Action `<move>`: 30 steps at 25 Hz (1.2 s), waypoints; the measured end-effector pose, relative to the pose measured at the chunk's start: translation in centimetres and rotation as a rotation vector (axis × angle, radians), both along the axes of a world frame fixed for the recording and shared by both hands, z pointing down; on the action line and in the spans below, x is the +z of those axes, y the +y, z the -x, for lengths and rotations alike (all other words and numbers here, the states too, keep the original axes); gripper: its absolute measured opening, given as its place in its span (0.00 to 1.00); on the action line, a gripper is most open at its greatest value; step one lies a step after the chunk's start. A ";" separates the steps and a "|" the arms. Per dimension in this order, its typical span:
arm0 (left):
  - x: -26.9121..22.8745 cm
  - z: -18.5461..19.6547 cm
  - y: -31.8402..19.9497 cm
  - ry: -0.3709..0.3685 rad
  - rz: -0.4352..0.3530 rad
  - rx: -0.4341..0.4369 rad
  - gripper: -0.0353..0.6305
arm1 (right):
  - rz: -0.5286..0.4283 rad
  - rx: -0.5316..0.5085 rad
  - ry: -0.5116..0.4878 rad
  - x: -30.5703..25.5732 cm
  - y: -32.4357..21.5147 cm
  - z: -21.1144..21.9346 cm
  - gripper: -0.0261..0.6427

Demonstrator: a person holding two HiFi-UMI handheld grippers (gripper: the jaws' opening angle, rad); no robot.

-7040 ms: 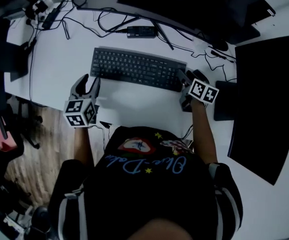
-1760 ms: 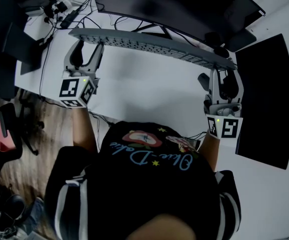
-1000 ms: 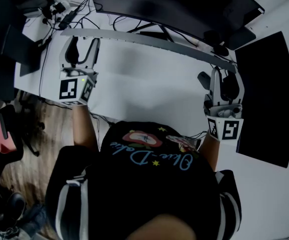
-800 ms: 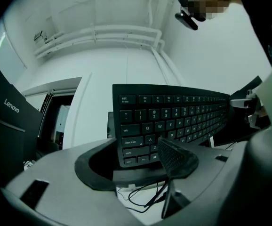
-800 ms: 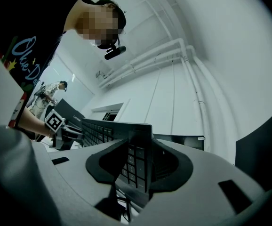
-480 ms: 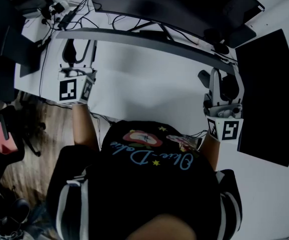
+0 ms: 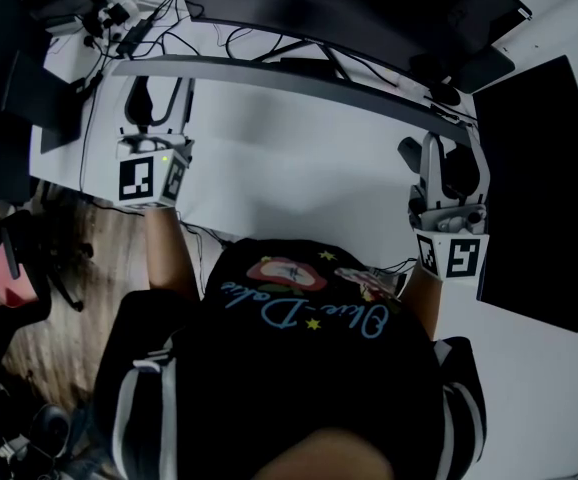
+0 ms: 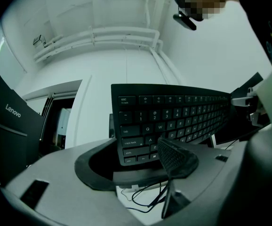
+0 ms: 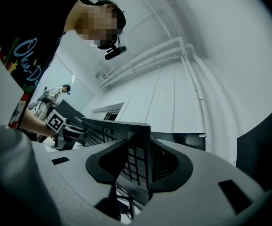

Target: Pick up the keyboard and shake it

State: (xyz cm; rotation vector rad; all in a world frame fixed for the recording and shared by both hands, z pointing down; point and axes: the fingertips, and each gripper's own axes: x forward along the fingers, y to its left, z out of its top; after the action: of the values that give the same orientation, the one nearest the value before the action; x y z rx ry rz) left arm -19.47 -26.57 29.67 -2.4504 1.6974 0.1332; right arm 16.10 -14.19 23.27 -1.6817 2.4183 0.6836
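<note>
The black keyboard [image 7: 299, 78] hangs in the air above the white desk [image 7: 289, 178], seen edge-on as a thin dark band in the head view. My left gripper [image 7: 155, 88] is shut on its left end and my right gripper [image 7: 453, 153] on its right end. In the left gripper view the keyboard [image 8: 173, 114] stands upright with its keys facing the camera, and the left gripper [image 8: 145, 160] clamps its lower left corner. In the right gripper view the keyboard [image 9: 105, 131] runs away to the left from the right gripper [image 9: 140, 159], whose jaws pinch its end.
A large dark monitor [image 7: 359, 8] stands behind the keyboard, with cables [image 7: 239, 40] under it. A black panel [image 7: 529, 188] lies on the desk at the right. A dark laptop [image 7: 9, 78] sits at the far left by the desk edge, above a wooden floor with a chair [image 7: 19, 278].
The keyboard lay flat on the desk seven seconds ago and is now held up. Over the last second its edge has tipped slightly and looks darker; both grippers stay put.
</note>
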 end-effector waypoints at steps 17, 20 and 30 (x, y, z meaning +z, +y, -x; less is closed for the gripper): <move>2.6 -0.3 -0.2 -0.036 0.052 0.025 0.42 | 0.122 0.008 -0.061 2.8 -1.6 -0.7 0.25; 3.5 -0.4 -0.5 -0.045 0.062 0.028 0.42 | 0.156 0.014 -0.078 3.8 -2.1 -1.0 0.25; 8.4 -1.1 -1.0 -0.081 0.239 0.026 0.42 | 0.315 0.024 -0.133 8.7 -4.0 -1.9 0.25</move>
State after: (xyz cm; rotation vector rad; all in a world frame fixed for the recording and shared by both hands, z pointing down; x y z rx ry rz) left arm -18.40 -27.55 38.08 -2.6043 1.7373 -0.1740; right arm 17.99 -18.18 31.97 -1.8006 2.5158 0.1897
